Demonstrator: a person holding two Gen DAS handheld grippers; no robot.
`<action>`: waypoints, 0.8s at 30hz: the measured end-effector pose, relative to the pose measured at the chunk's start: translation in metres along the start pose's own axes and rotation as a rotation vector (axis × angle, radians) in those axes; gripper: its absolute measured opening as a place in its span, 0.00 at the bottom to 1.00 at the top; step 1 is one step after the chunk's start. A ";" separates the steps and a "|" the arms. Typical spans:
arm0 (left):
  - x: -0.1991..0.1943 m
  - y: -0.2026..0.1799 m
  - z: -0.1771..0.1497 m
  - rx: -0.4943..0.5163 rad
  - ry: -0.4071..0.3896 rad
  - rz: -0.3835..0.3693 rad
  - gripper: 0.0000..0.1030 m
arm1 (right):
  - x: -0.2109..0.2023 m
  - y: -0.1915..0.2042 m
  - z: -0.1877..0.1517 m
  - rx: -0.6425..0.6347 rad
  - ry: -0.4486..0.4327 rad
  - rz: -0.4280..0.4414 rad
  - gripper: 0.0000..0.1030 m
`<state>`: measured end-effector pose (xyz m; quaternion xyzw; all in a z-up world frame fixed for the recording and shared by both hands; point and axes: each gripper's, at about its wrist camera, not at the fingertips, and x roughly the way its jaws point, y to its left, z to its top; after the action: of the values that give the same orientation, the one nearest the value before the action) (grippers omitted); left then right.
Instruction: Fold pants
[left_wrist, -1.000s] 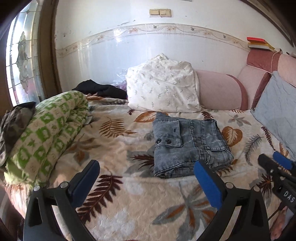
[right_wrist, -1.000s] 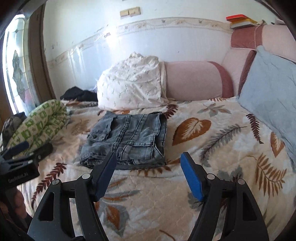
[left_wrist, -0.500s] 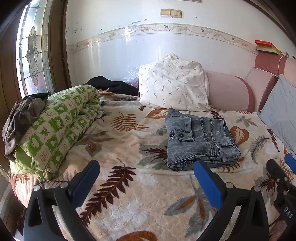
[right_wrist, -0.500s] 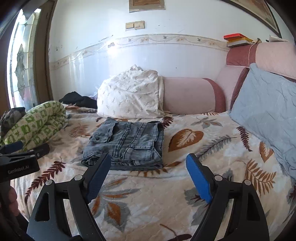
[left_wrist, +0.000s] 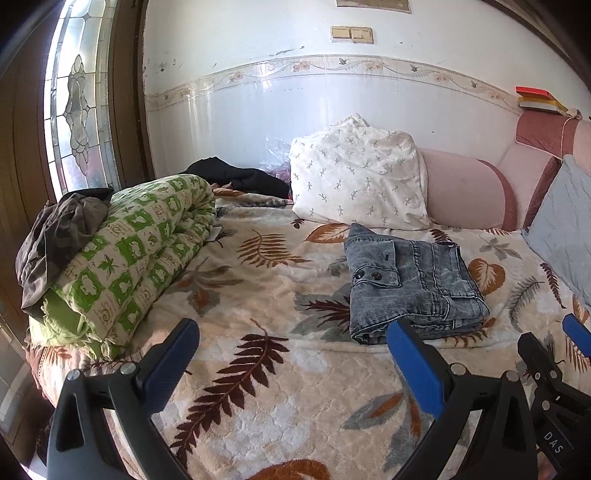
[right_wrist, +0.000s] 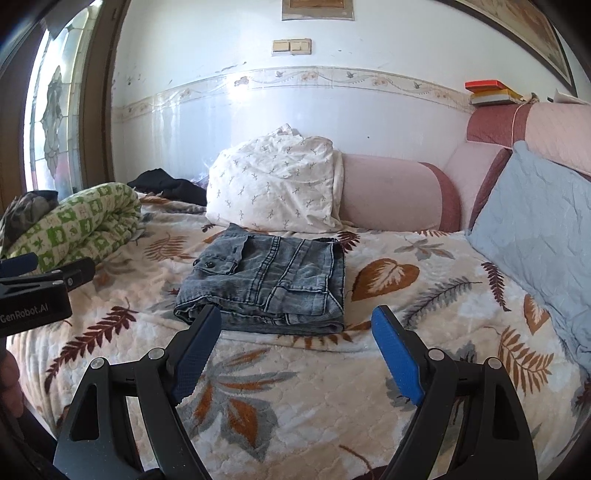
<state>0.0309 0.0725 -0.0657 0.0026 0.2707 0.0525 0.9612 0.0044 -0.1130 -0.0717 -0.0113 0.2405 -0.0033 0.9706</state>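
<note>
The pants are seen folded on the bed, just ahead of both tongs. The right tongs, nearer and just widened, and the left tongs are released, nothing gripped.

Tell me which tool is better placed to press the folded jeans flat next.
Probably the right tool: the jeans lie straight ahead between its open blue pads. The left tool faces mostly bare blanket beside them.

"GenRobot.AI" is printed in white on the black body of the left gripper, seen left of the right claw. "DAS" is read on the right gripper, right of the left claw.
</note>
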 end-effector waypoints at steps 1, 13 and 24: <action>0.001 0.001 0.000 0.001 -0.001 -0.002 1.00 | -0.001 0.000 0.000 -0.001 -0.002 -0.001 0.81; -0.004 -0.006 -0.001 0.007 -0.004 -0.008 1.00 | -0.004 -0.008 -0.001 0.012 -0.003 -0.021 0.81; -0.002 -0.014 -0.005 0.015 0.017 -0.023 1.00 | -0.005 -0.017 -0.004 0.013 0.010 -0.043 0.82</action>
<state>0.0275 0.0586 -0.0695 0.0063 0.2793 0.0392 0.9594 -0.0022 -0.1302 -0.0724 -0.0100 0.2450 -0.0261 0.9691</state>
